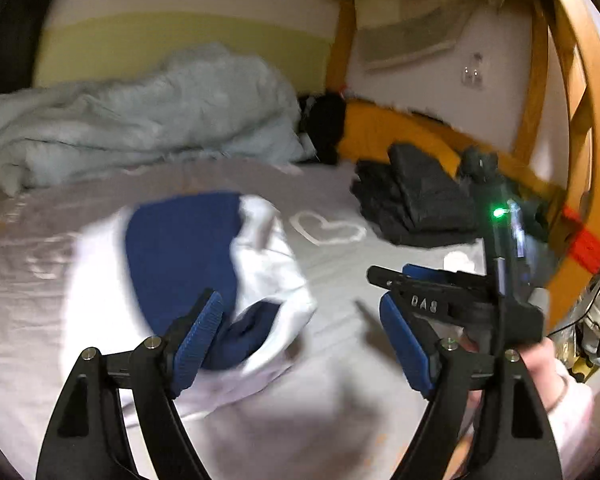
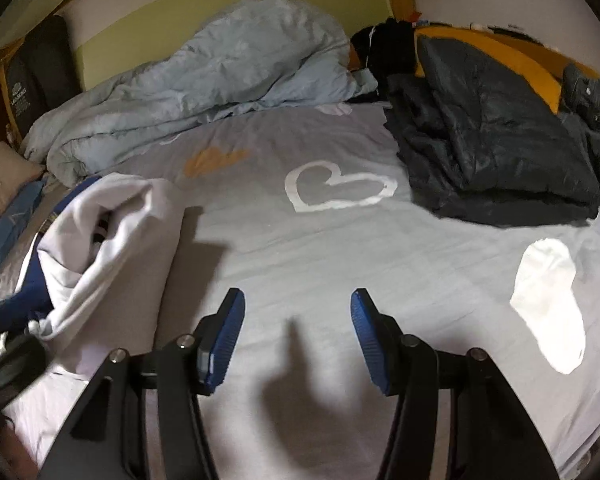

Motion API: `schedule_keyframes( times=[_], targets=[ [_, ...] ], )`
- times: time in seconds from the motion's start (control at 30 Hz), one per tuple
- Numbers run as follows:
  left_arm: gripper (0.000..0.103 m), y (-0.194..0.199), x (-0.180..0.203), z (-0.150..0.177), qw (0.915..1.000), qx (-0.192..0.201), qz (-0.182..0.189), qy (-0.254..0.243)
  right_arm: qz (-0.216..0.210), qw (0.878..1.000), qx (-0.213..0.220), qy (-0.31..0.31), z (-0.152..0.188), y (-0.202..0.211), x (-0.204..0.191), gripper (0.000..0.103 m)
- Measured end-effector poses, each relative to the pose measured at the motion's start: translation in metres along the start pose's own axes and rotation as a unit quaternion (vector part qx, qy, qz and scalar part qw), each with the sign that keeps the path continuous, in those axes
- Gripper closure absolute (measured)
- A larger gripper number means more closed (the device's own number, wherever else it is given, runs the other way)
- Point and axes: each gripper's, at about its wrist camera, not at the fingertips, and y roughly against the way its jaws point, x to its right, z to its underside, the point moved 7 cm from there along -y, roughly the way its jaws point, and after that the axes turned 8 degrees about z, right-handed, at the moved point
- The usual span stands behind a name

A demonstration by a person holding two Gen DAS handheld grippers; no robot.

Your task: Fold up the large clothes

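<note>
Both open and empty now, left gripper [image 1: 304,332] and right gripper [image 2: 298,336], over the heart-print bedsheet [image 2: 320,264], white-and-blue garment [image 2: 112,232] bunched toward its left edge, dark folded jacket [image 2: 496,148] far right, pale blue duvet [image 2: 204,92] heaped behind.

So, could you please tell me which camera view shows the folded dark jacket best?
The right wrist view: the folded dark jacket lies sharp and nearly whole at the bed's far right. The left wrist view shows it smaller and blurred, with the right hand-held gripper covering its right side.
</note>
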Motion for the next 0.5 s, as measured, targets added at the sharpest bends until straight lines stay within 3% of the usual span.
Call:
schedule_keyframes(
  times=[0.17,0.23,0.27,0.33,0.5],
  targets=[
    [0.014,0.047,-0.076,-0.014,0.9918,0.041,-0.106,0.059,-0.064,0.998,0.016,-0.023,-0.008,0.017,-0.016,0.048],
    [0.014,0.051,-0.114,-0.012,0.9856,0.034,-0.133,0.098,-0.103,0.994,0.025,-0.016,-0.013,0.029,-0.035,0.036],
    [0.014,0.049,-0.131,-0.010,0.9832,0.026,-0.137,0.118,-0.119,0.992,0.027,-0.015,-0.015,0.034,-0.044,0.031],
    [0.014,0.043,-0.158,-0.002,0.9791,0.001,-0.141,0.147,-0.156,0.987,0.023,-0.016,-0.017,0.039,-0.066,0.003],
    [0.014,0.022,-0.178,0.018,0.9751,-0.038,-0.087,0.200,-0.218,0.975,-0.025,-0.032,-0.024,0.023,-0.104,0.001]
  ],
)
